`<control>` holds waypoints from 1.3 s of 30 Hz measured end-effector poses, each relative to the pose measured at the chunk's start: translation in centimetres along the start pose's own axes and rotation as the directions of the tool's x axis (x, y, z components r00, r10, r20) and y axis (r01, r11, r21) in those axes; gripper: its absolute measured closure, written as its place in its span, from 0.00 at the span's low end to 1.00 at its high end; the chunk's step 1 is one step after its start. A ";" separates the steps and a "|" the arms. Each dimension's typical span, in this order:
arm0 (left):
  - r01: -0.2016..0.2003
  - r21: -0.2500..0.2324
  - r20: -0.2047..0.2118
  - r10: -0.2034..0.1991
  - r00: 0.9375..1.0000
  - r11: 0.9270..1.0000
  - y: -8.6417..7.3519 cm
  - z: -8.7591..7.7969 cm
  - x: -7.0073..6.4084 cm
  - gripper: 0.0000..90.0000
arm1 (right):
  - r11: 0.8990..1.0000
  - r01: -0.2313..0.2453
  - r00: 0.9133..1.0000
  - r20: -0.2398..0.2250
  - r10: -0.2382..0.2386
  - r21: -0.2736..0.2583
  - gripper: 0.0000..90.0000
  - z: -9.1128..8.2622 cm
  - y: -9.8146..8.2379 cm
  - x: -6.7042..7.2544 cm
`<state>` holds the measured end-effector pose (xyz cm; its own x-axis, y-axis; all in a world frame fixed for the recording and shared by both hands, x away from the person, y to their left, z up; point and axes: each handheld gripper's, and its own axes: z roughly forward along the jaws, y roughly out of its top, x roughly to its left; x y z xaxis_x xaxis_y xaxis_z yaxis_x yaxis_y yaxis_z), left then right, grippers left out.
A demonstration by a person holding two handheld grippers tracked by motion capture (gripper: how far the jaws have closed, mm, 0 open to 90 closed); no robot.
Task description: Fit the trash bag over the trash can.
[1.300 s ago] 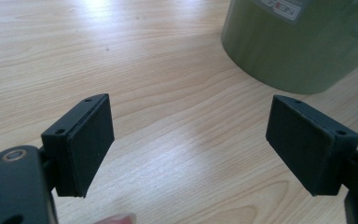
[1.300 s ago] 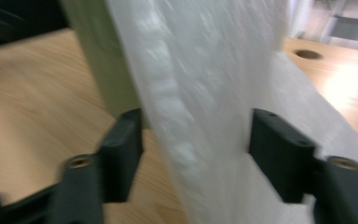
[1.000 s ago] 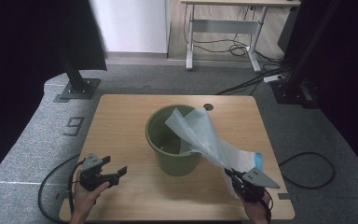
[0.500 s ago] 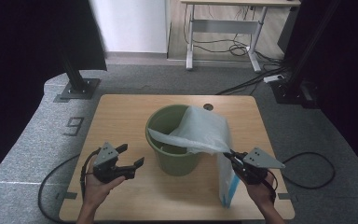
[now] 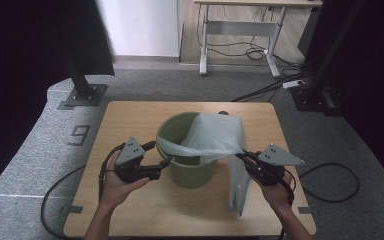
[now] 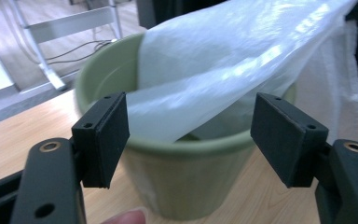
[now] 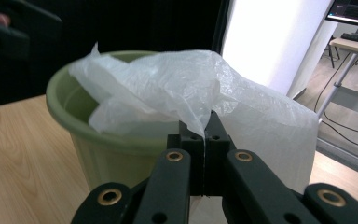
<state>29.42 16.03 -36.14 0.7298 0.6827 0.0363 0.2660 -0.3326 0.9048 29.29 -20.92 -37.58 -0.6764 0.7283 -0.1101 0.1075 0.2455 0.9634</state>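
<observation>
A green bucket [image 5: 187,167] stands in the middle of the wooden table [image 5: 130,120]. A thin white plastic bag [image 5: 215,132] lies draped across its mouth, and one end hangs down the right side to the tabletop. My right gripper [image 5: 242,156] is shut on the bag's edge [image 7: 168,88], its jaws [image 7: 205,126] pressed together on the film beside the bucket [image 7: 98,140]. My left gripper [image 5: 159,155] hovers at the bucket's left rim. Its jaws [image 6: 191,135] have just been closing but stand open, with the bag's loose corner [image 6: 223,70] and the bucket [image 6: 191,186] just ahead of the pads, untouched.
Black stand bases sit on the grey floor at the back left [image 5: 82,95] and back right [image 5: 315,97]. A desk frame [image 5: 240,30] with cables stands behind the table. Cables trail over the floor on both sides.
Both hands have risen. The right gripper lifted the bag's edge, stretching the film over the bucket. The left gripper moved right, up to the bucket's rim.
</observation>
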 end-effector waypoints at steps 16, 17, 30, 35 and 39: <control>-0.087 0.038 0.087 0.083 0.993 0.996 1.6 3.8 -2.2 0.47 | 0.998 -0.049 0.998 -0.028 0.048 -0.028 0.98 0.5 1.0 -0.1; -0.085 0.043 0.083 0.081 0.993 0.995 1.6 4.2 -2.3 0.49 | 0.998 -0.047 0.998 -0.030 0.046 -0.031 0.98 0.5 1.1 -0.1; -0.046 0.070 0.079 0.040 0.996 0.996 1.7 5.9 -3.0 0.63 | 0.995 -0.089 0.996 -0.032 0.088 -0.045 0.98 0.6 1.7 -0.4; -0.014 0.088 0.095 0.005 0.995 0.996 1.9 6.6 -3.0 0.81 | 0.995 -0.086 0.995 -0.047 0.084 -0.042 0.98 1.2 1.8 0.1; 0.022 0.108 0.132 -0.037 0.991 0.994 1.7 6.6 -2.5 0.92 | 0.996 -0.087 0.994 -0.066 0.084 -0.038 0.97 1.6 1.1 0.6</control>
<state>32.22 9.51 -37.52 0.7965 0.6023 -0.0532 0.3489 -0.3860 0.8540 30.17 -19.17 -37.02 -0.7114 0.7027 -0.0123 0.1384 0.1572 0.9778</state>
